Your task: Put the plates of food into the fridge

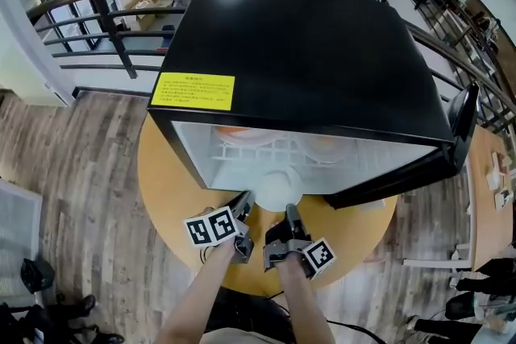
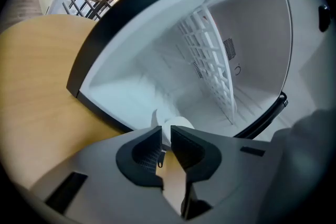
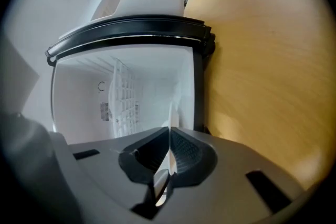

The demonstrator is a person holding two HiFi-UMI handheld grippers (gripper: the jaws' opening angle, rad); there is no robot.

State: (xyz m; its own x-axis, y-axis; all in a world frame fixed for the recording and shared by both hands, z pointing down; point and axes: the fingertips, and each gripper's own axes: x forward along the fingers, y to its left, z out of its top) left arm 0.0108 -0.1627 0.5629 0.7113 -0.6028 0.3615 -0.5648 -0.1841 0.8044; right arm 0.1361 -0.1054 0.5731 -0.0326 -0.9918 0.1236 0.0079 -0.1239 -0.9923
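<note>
Centrally, one white plate (image 1: 278, 188) sits at the mouth of one black fridge (image 1: 306, 44), at 6 o'clock of its opening. Two grippers hold it. The left gripper (image 1: 244, 201) is clamped narrowly on the rim at 8 o'clock, and the right gripper (image 1: 290, 213) is pressed nearly together on the thin edge at 4 o'clock. The fridge stands on one round wooden table (image 1: 165, 173). Its one door (image 1: 463, 113) hangs open at 3 o'clock. One white wire shelf (image 1: 270, 147) crosses the white interior; two orange patches show behind it, too blurred to identify. One yellow label (image 1: 193, 91) lies on the fridge top at 9 o'clock.
</note>
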